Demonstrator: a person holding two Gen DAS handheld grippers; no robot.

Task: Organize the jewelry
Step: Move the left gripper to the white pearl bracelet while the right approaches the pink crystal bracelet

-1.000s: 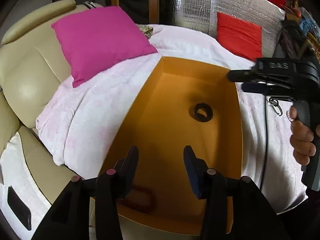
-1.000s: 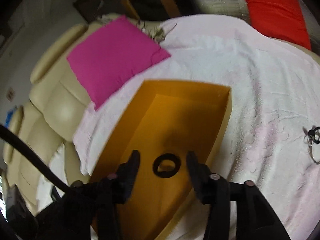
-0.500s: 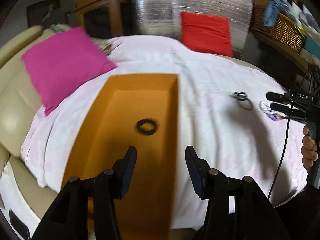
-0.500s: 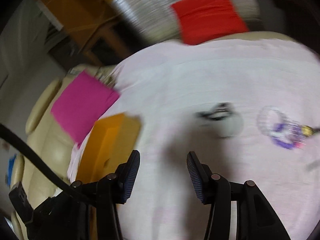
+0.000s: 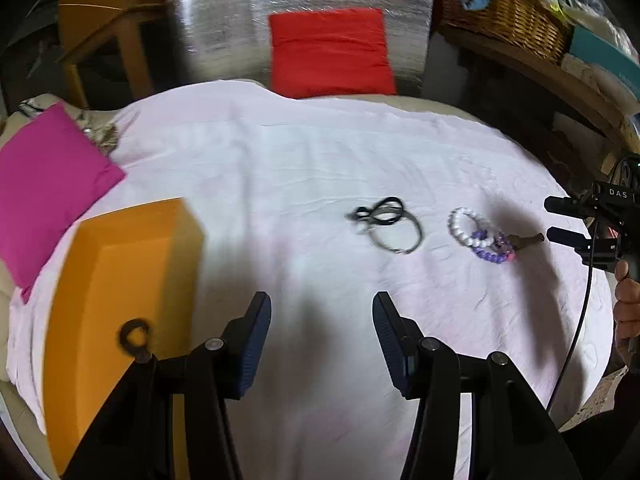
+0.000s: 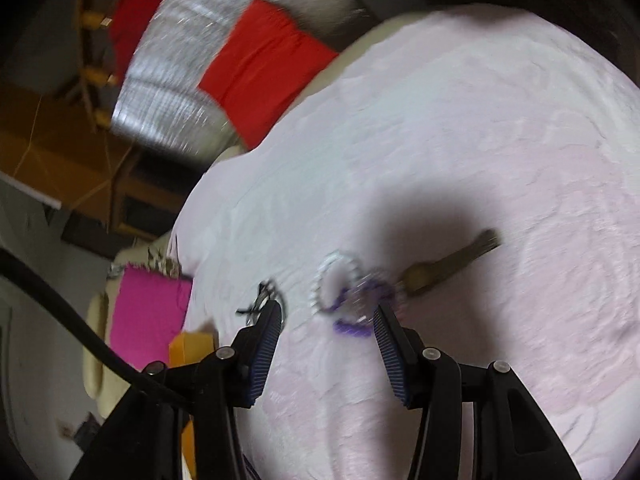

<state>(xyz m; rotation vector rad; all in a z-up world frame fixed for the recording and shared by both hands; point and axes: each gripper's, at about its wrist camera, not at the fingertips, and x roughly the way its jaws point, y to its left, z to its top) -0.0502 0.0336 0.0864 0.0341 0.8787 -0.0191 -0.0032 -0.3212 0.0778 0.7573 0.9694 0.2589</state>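
Jewelry on the pale pink sheet [image 5: 320,168], spread across 3 spots. Black ring [image 5: 135,335] sits inside the orange box [image 5: 120,248] at left of the left-wrist view. Black/silver bracelet tangle [image 5: 386,224] lies mid-sheet. Just right of it, apart: white bead bracelet [image 5: 466,226] overlapping a purple bead bracelet [image 5: 494,250], w/ a brown clip [image 5: 528,240] touching the purple one's right side.

L gripper [image 5: 322,344] – jaws about half apart, nothing between them, over bare sheet next to the box's right wall.

R gripper [image 6: 326,330] – also roughly half apart, empty, sitting low over the bead bracelets; frame is motion-blurred, can't tell if pads touch the beads. In the left-wrist view it's at far right, a hand [image 5: 628,304] on its grip.

Pink cushion [image 5: 44,188] at far left, red cushion [image 5: 328,52] at back.
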